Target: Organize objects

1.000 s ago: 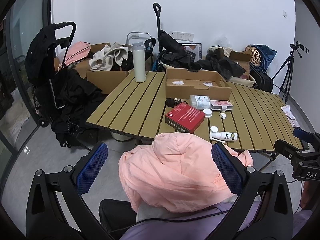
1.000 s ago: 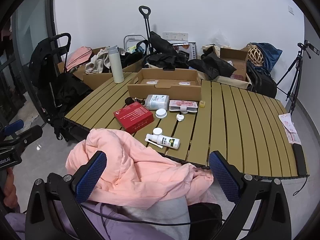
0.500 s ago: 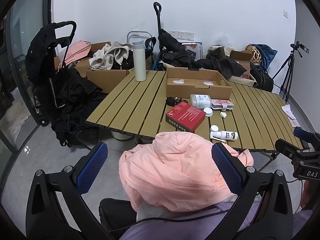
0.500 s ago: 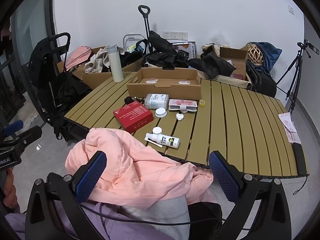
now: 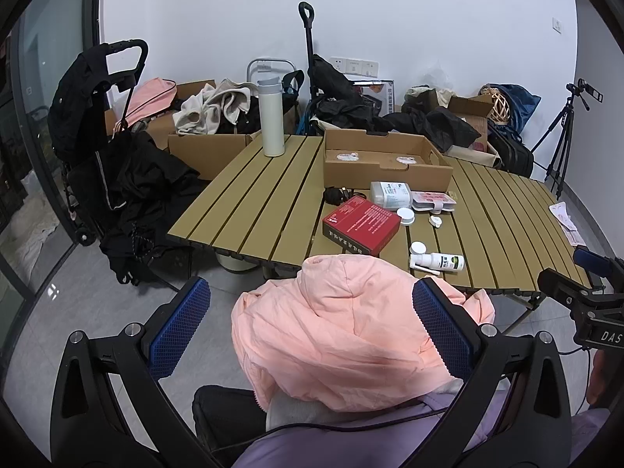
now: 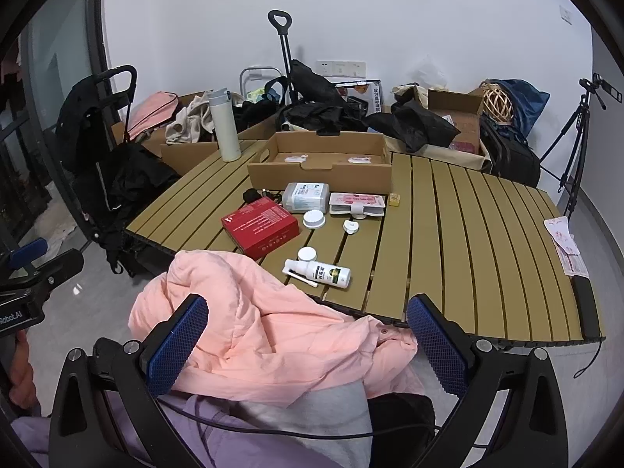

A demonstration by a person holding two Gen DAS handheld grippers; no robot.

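On the slatted olive table (image 5: pixel 253 199) (image 6: pixel 468 234) lie a red box (image 5: pixel 360 224) (image 6: pixel 260 227), a white spray bottle (image 5: pixel 438 262) (image 6: pixel 318 272), a clear wipes box (image 5: pixel 390 193) (image 6: pixel 306 197), a pink pill case (image 6: pixel 358 203), two white caps (image 6: pixel 314 219) and an open cardboard tray (image 5: pixel 386 160) (image 6: pixel 323 163). A pink jacket (image 5: pixel 343 331) (image 6: pixel 253 331) lies between me and the table. My left gripper (image 5: pixel 308 327) and right gripper (image 6: pixel 308 347) are both open and empty, held back over the jacket.
A white thermos (image 5: pixel 271 117) (image 6: pixel 224 124) stands at the table's far left. Boxes of clothes, a black stroller (image 5: pixel 101 136), bags and a tripod (image 6: pixel 577 132) surround the table. A phone (image 6: pixel 587 308) and papers (image 6: pixel 565 245) lie at the table's right edge.
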